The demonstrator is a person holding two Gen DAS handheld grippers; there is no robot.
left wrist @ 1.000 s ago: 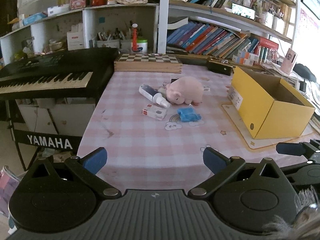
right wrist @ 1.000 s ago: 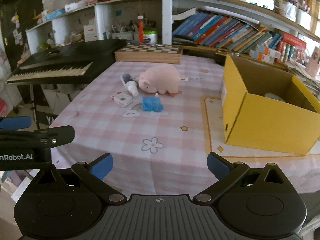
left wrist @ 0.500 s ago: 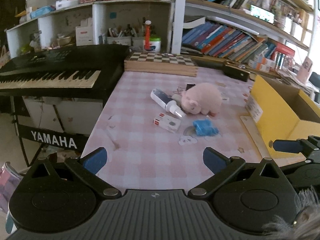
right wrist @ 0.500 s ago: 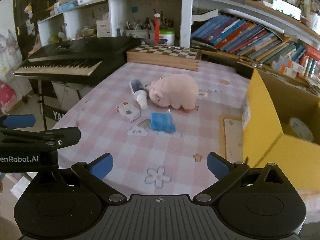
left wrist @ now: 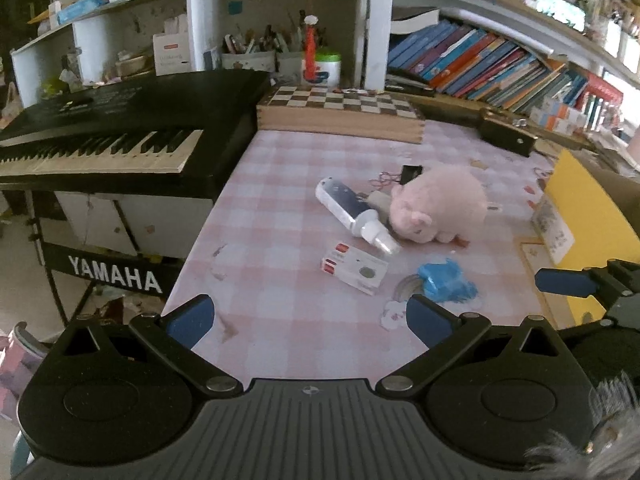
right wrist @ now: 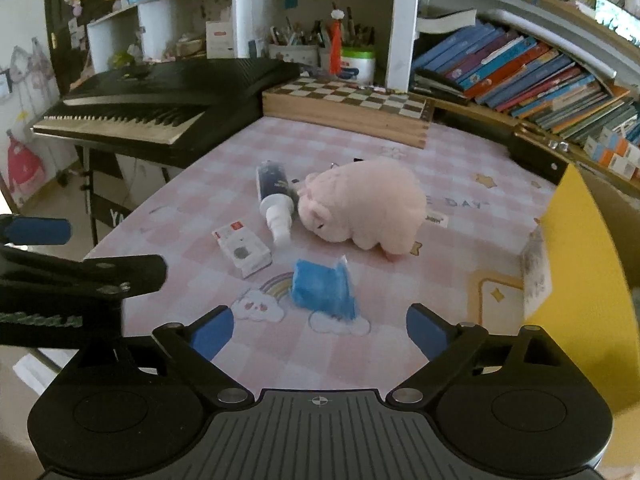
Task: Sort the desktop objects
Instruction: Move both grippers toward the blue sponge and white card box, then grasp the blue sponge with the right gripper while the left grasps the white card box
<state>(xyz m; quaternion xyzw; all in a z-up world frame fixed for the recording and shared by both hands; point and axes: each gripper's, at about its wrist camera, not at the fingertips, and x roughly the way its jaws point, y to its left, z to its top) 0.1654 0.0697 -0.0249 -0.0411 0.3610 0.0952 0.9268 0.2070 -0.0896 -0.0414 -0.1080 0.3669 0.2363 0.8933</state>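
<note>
Fingers: our right gripper (right wrist: pixel 318 330) wide, closing slightly, empty; left gripper (left wrist: pixel 308 320) wide, empty | Change: crinkled blue plastic packet (right wrist: pixel 324 290) nearer, lower centre | Meaning: first pick near

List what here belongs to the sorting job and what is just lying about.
Job:
- plush pig
- spray bottle
- small white box
- blue packet
- binder clip
- yellow box
- left gripper, open
- right gripper, jaws closing, nothing between them

Lying about:
- keyboard
- chessboard
- books
- pen holders
</note>
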